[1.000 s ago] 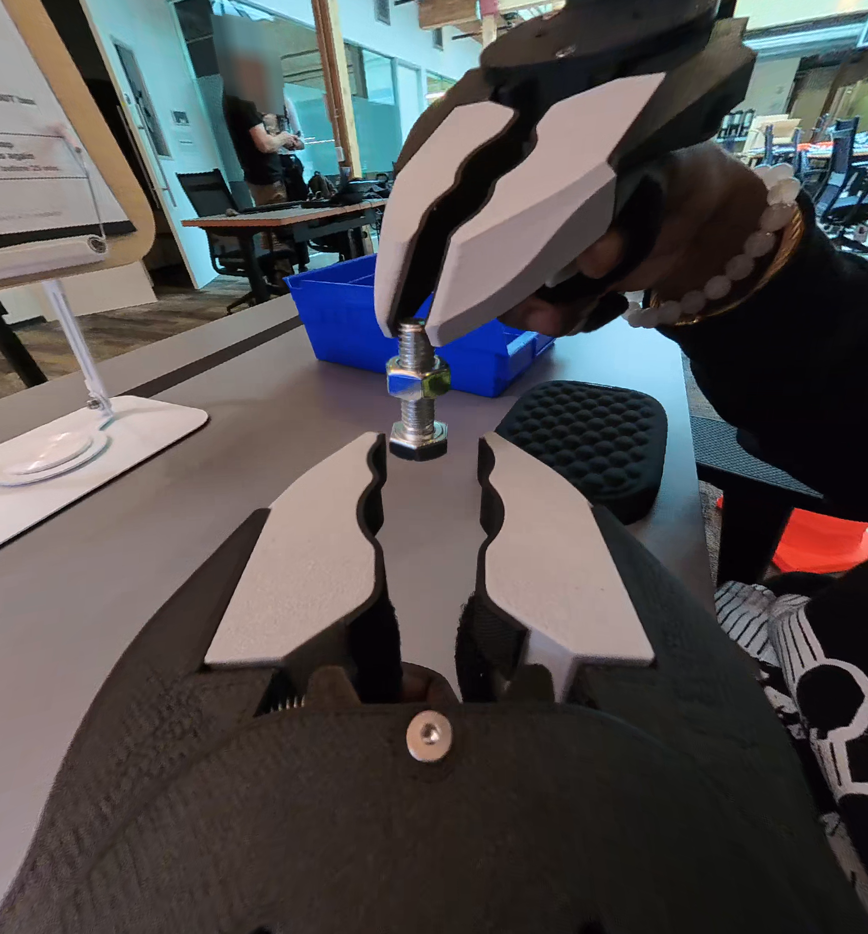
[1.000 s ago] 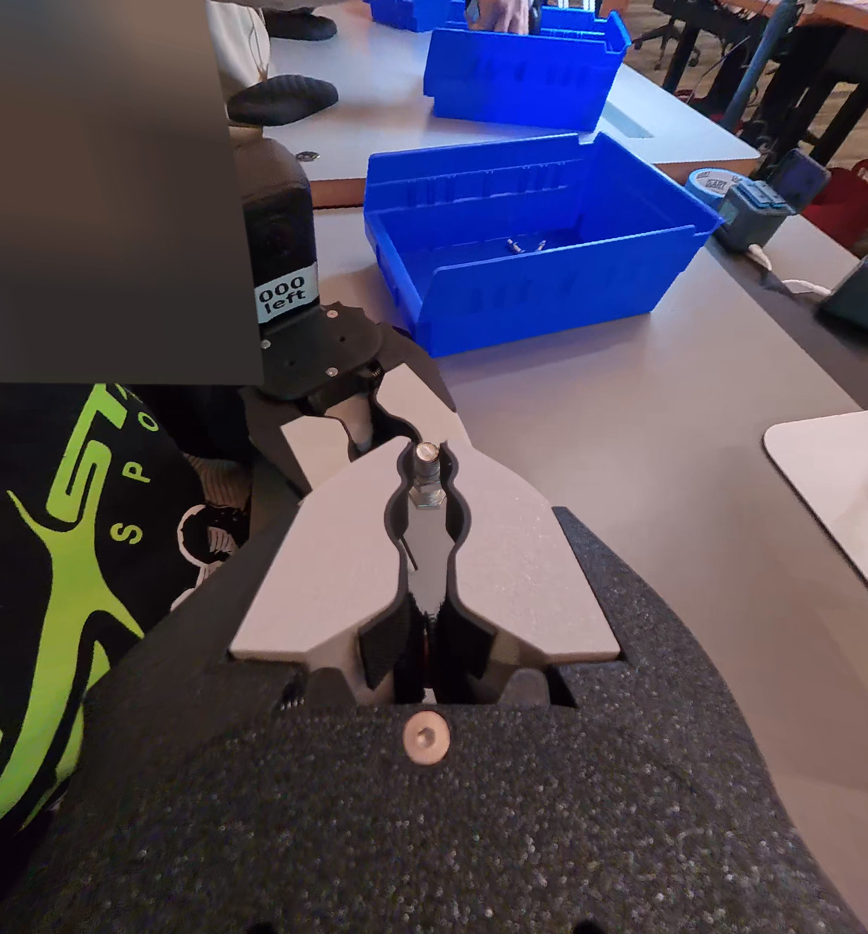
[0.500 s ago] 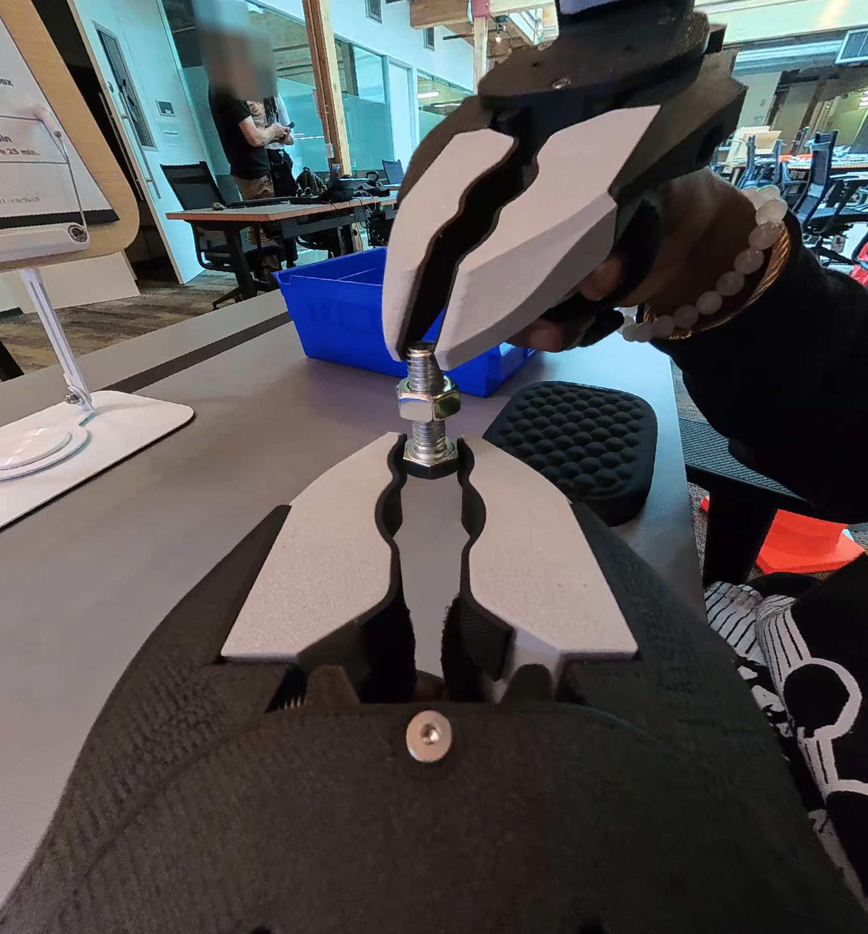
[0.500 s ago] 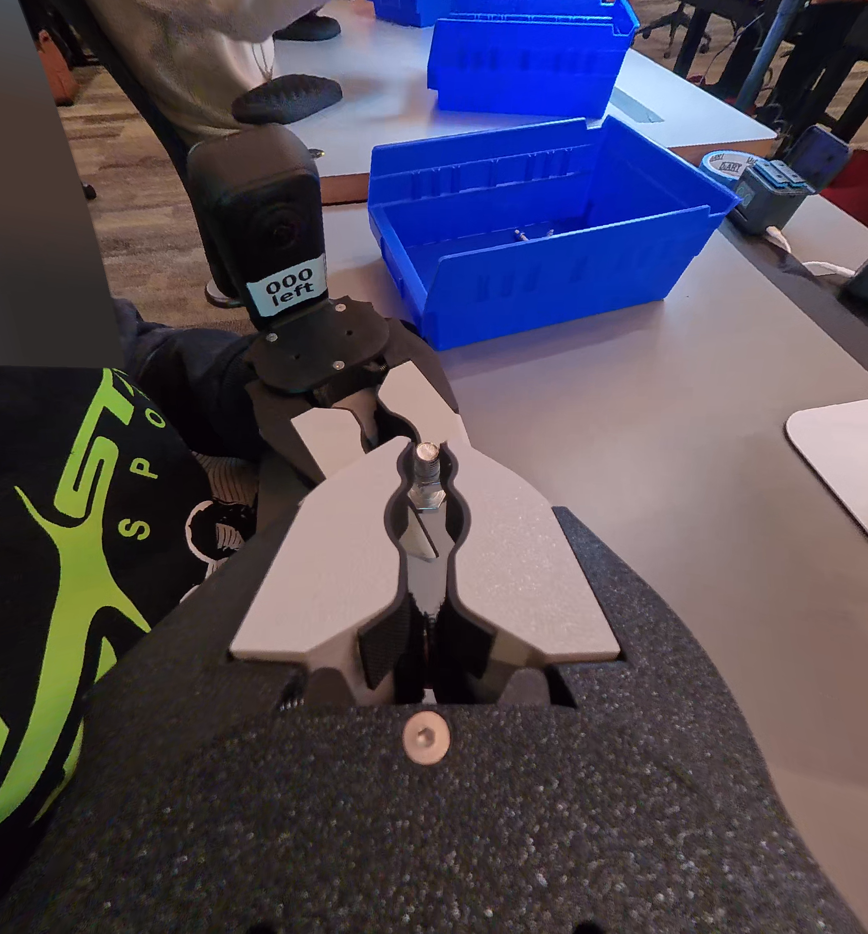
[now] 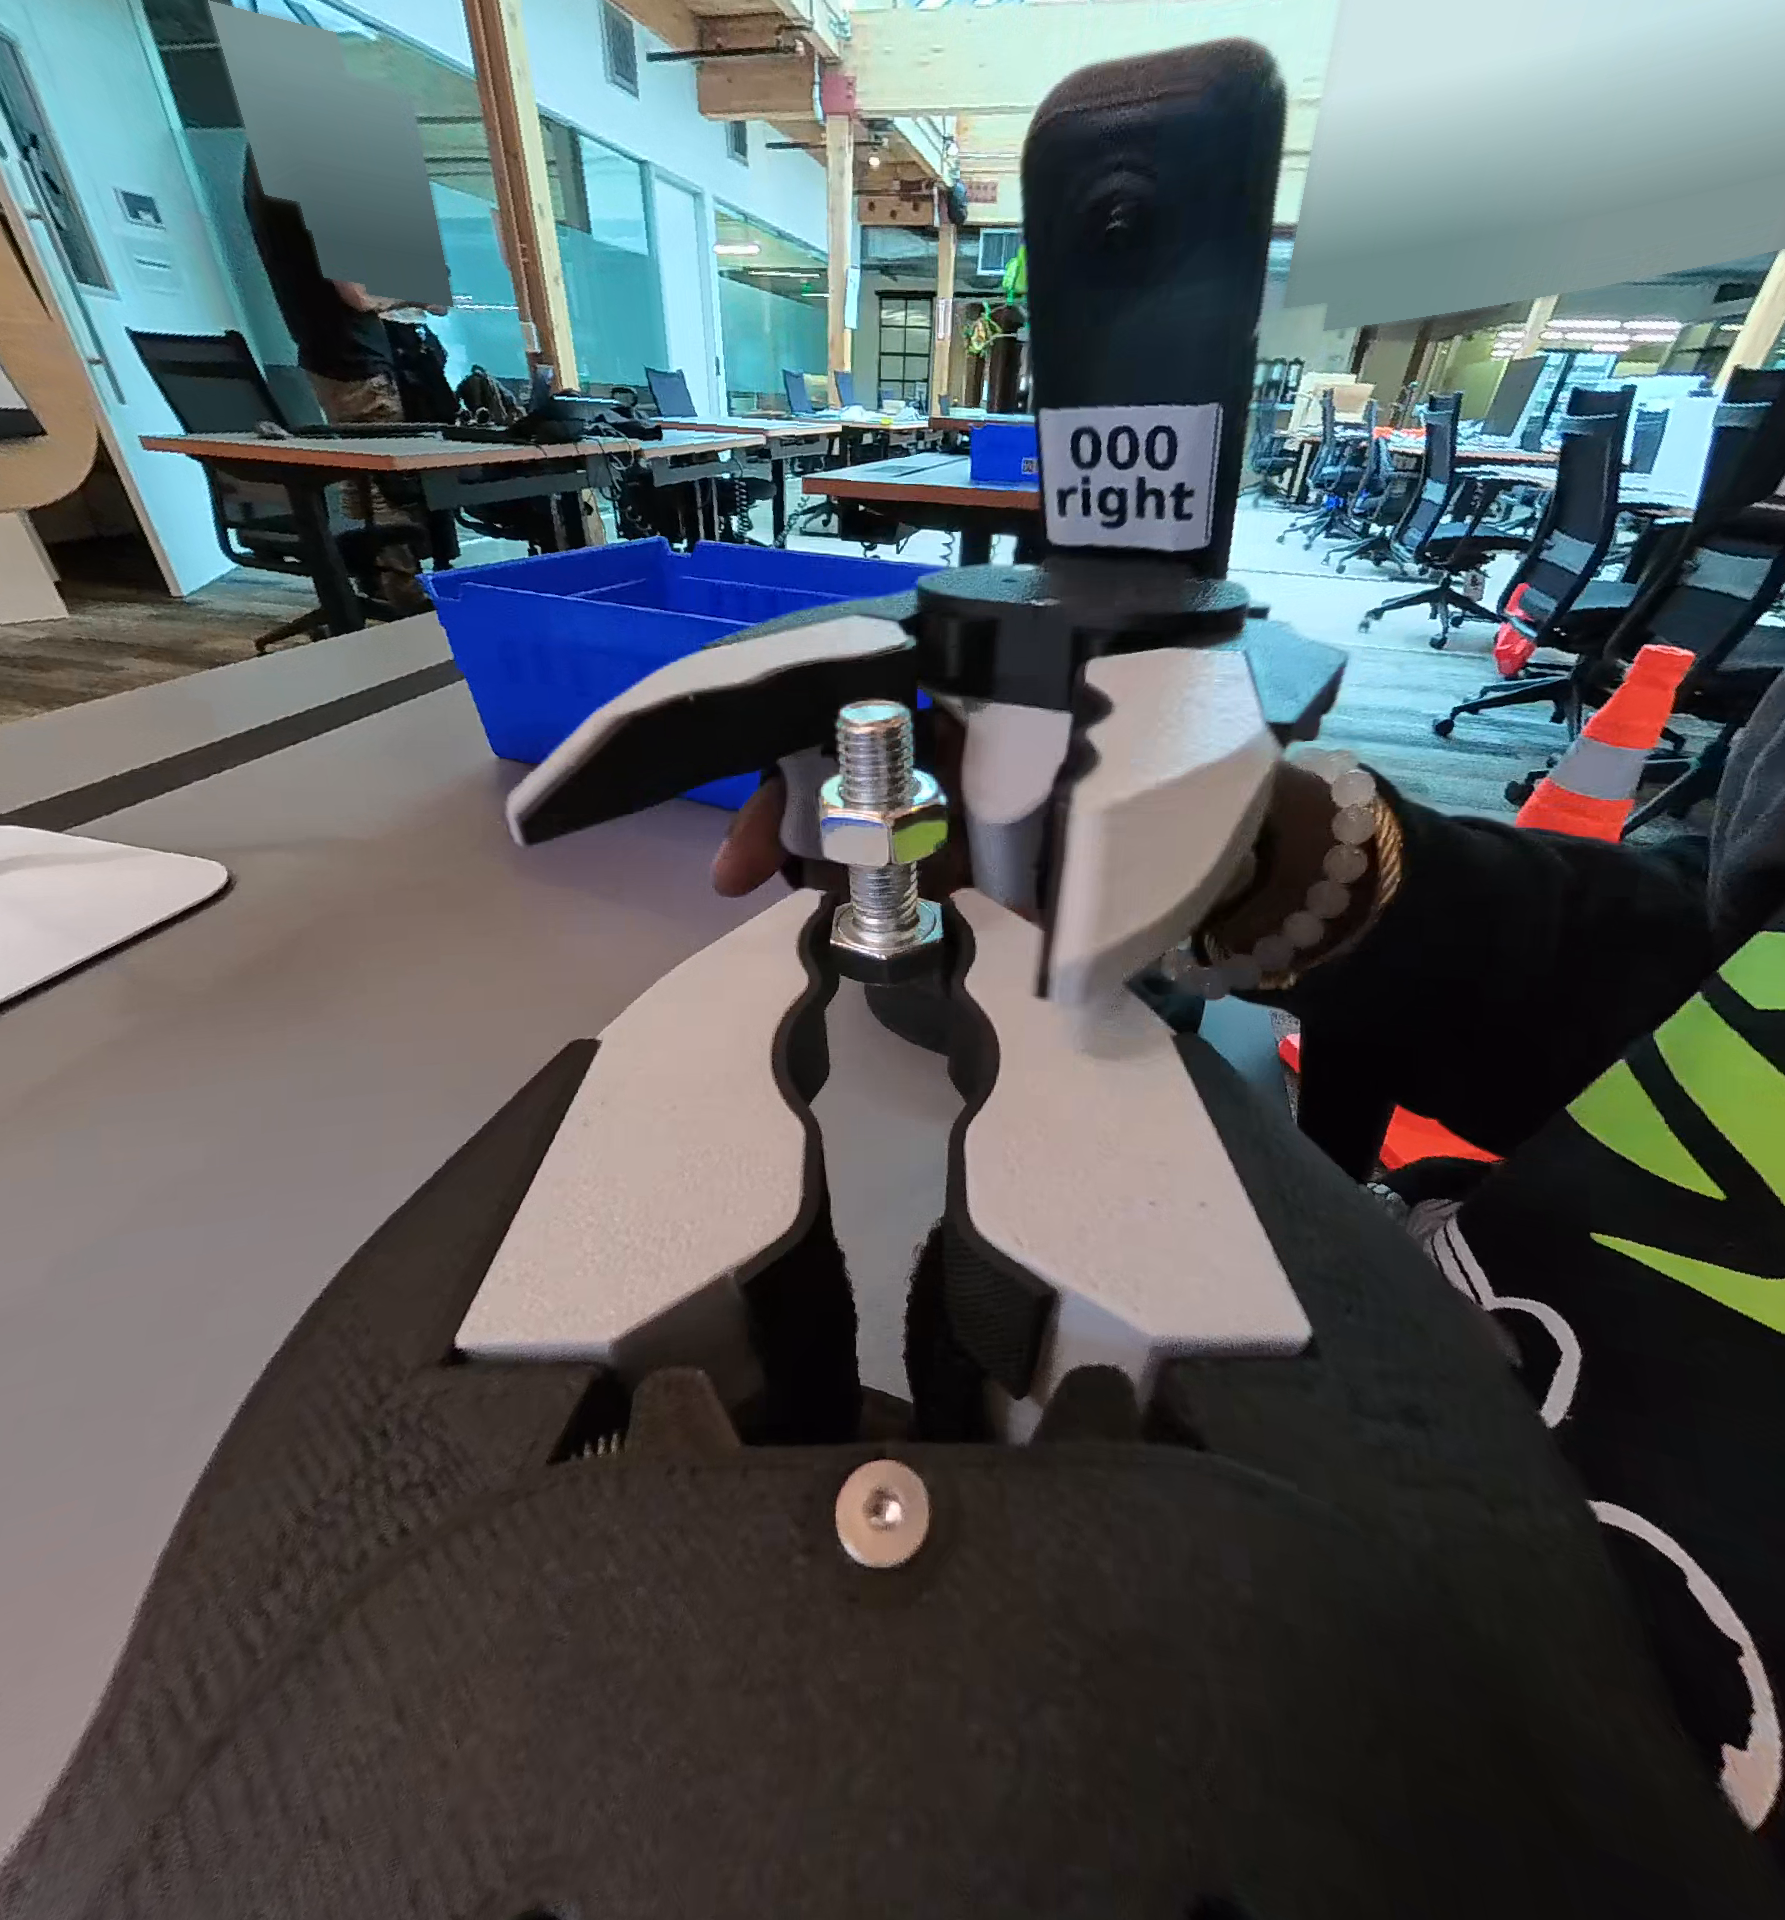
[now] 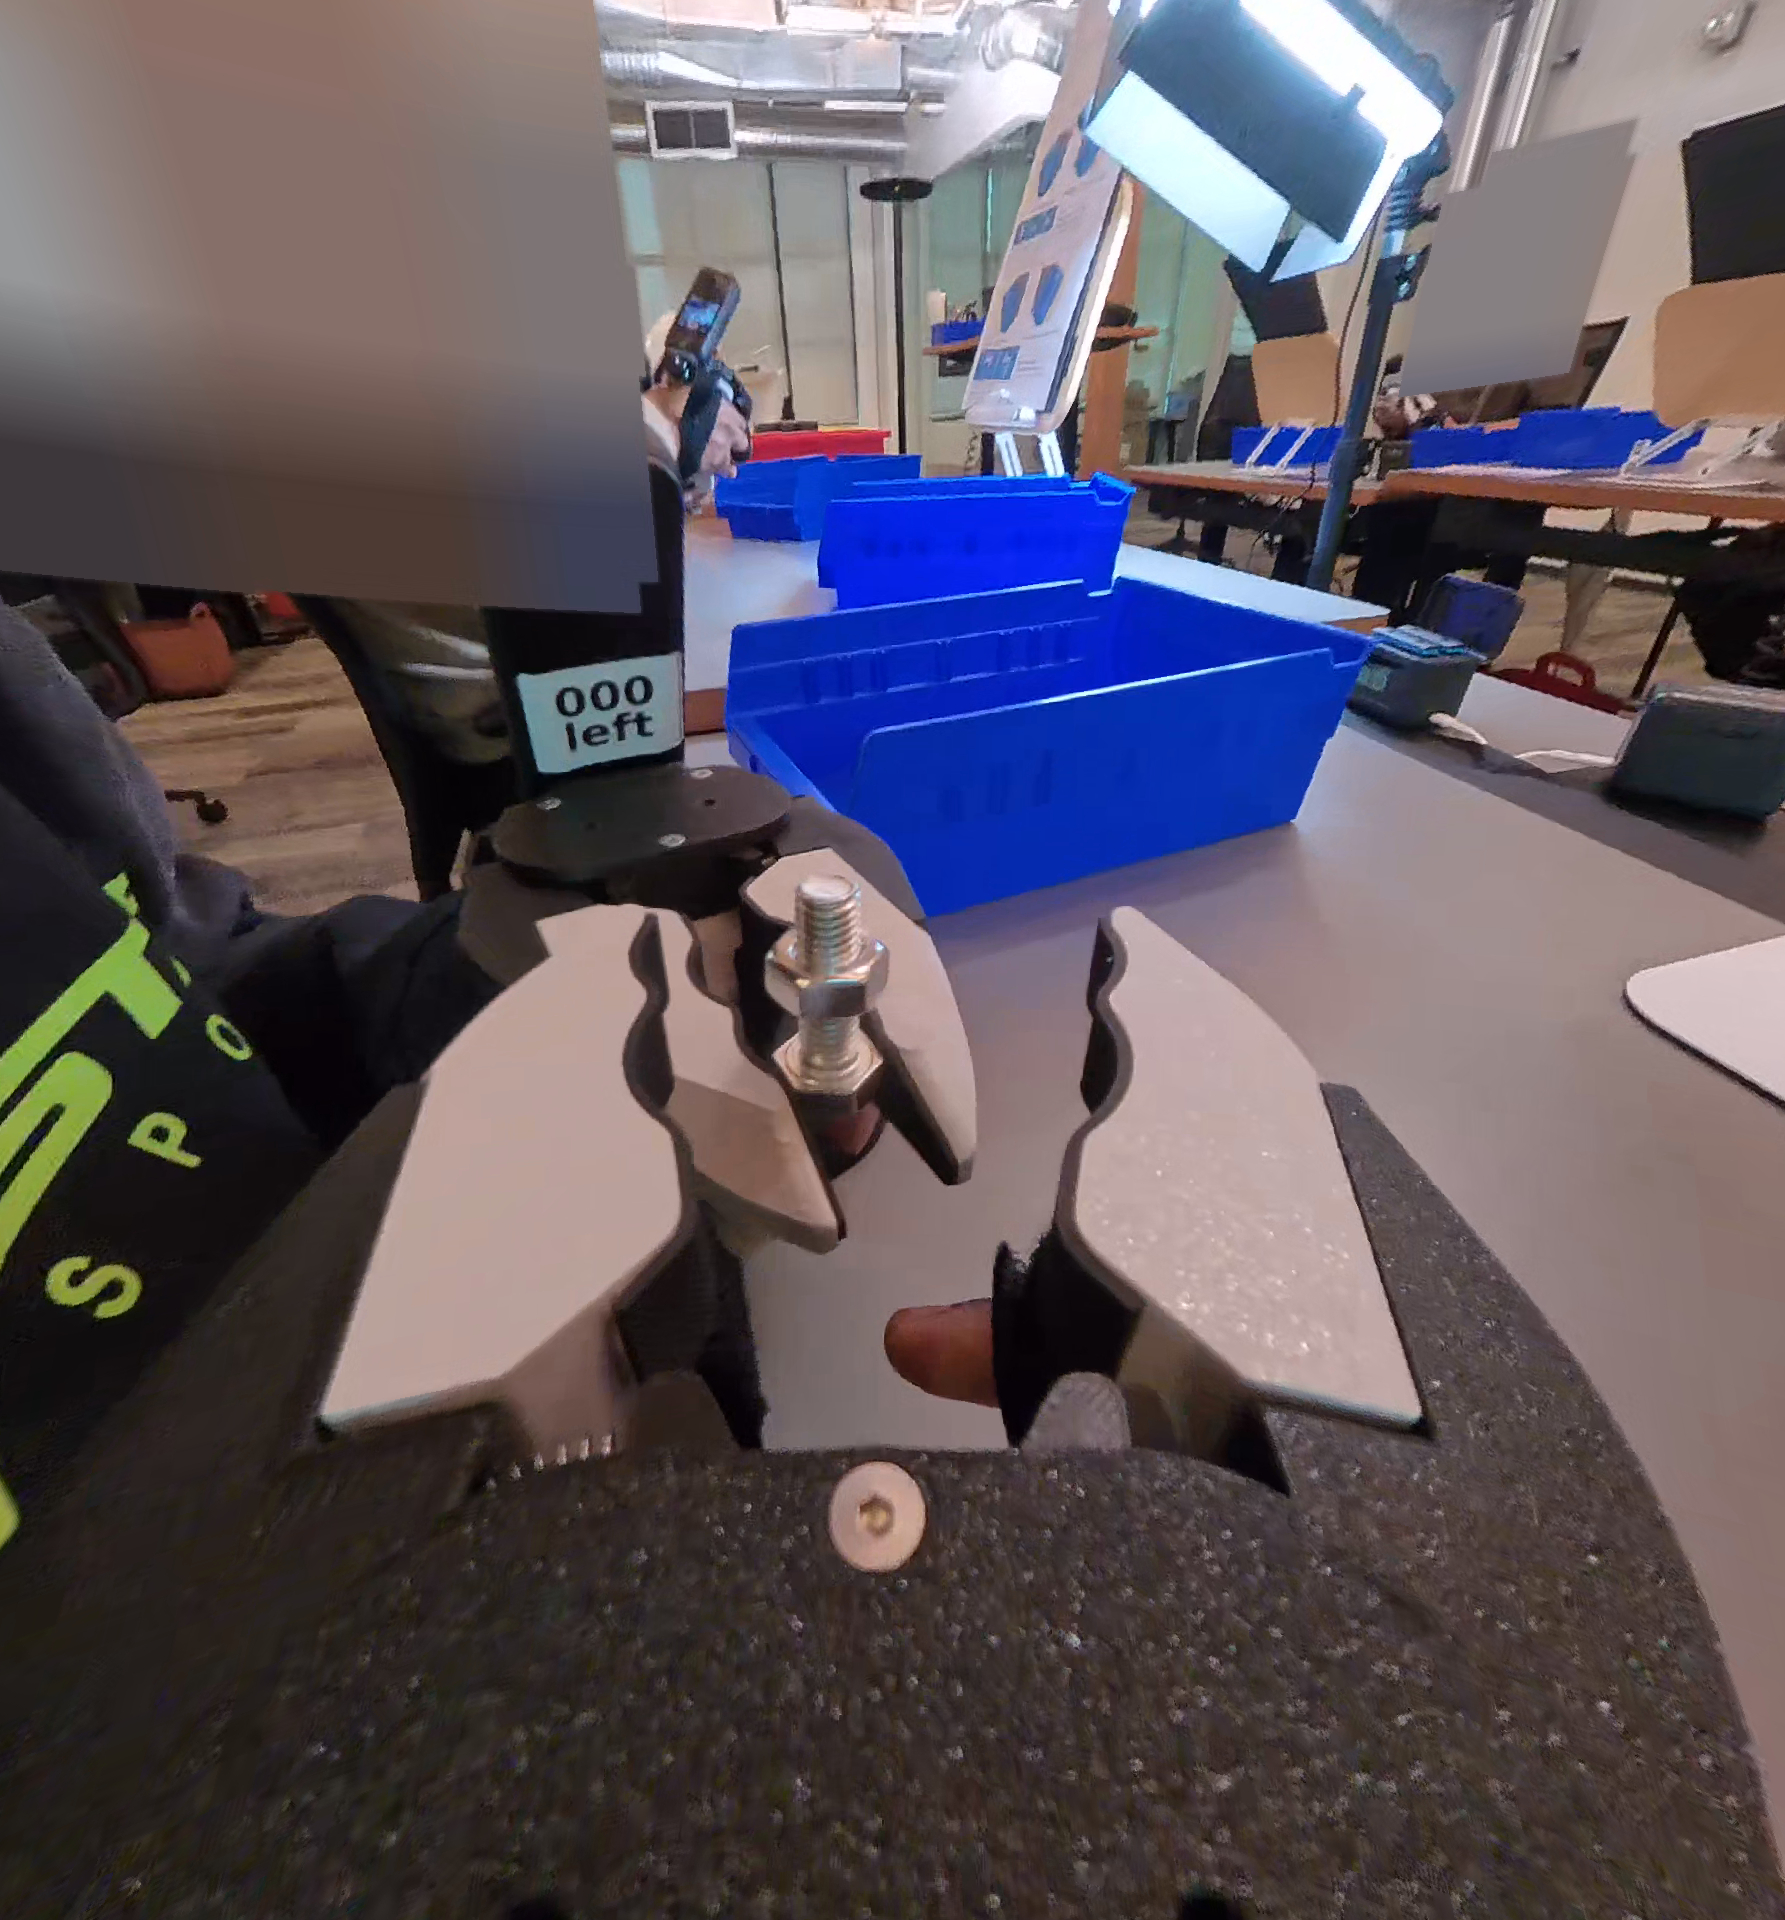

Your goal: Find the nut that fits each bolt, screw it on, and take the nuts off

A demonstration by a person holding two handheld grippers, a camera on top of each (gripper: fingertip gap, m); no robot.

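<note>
Between my two grippers the bolt point(image 5: 875, 831) stands upright, head down, pinched at the head by my left gripper point(image 5: 885, 961), whose jaws are closed snug around it. The nut point(image 5: 883, 823) sits partway down the thread, with bare thread above and below. My right gripper point(image 6: 872, 1023) is spread wide and has hold of nothing; the bolt stands between its fingers without touching them.

To do this step well I'd bring the right fingers level with the nut, square them on two opposite flats, close firmly, then turn while the left keeps the head from spinning. Gripping thread instead of flats would slip, I judge.

Behind, on the table point(image 6: 1490, 1039), a blue bin point(image 6: 1075, 769) shows its divider; from this low angle I cannot tell what lies inside
</note>
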